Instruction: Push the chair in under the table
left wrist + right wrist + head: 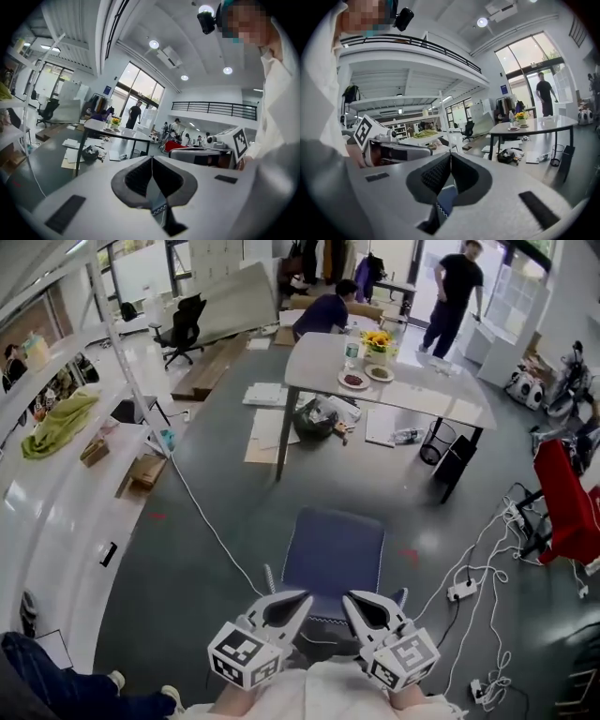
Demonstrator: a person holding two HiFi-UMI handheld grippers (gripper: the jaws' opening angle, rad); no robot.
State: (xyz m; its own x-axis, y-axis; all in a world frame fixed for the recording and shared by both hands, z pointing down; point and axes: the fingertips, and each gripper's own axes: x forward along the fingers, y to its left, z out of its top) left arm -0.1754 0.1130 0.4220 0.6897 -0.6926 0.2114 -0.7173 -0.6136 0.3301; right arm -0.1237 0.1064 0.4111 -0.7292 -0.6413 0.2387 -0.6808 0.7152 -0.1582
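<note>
I hold the left gripper and right gripper with jaws pressed together, empty, as 2 blunt pushers behind the blue chair, which stands well apart from the table

Head view steeply down, gripper views low and level, sharing table
</note>
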